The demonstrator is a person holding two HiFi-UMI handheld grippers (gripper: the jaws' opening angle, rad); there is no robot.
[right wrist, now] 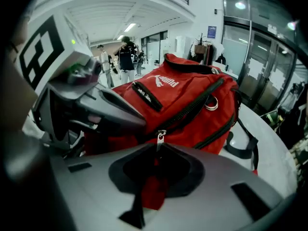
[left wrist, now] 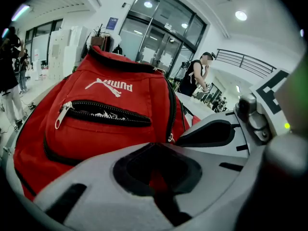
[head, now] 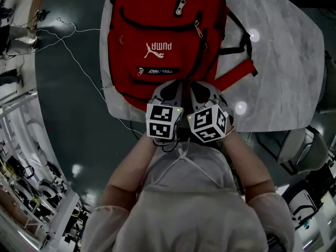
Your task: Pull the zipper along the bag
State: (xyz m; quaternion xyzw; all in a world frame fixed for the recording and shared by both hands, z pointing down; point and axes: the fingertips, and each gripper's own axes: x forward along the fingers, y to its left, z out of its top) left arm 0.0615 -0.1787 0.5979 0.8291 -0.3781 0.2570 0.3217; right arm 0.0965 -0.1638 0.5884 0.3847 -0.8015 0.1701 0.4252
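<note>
Seemingly only gripping is done, the pull remaining: the red fabric backpack (head: 157,35) on the grey marbled worktop (head: 283,51) is clamped at its near end by the closed fingers of the left gripper (left wrist: 155,150), its small metal zipper tab (right wrist: 159,137) by those of the right gripper (right wrist: 158,148).

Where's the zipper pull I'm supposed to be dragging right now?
Right gripper view, centre: the zipper pull is pinched at the tip of the right tool, on the red backpack edge nearest the person.
</note>
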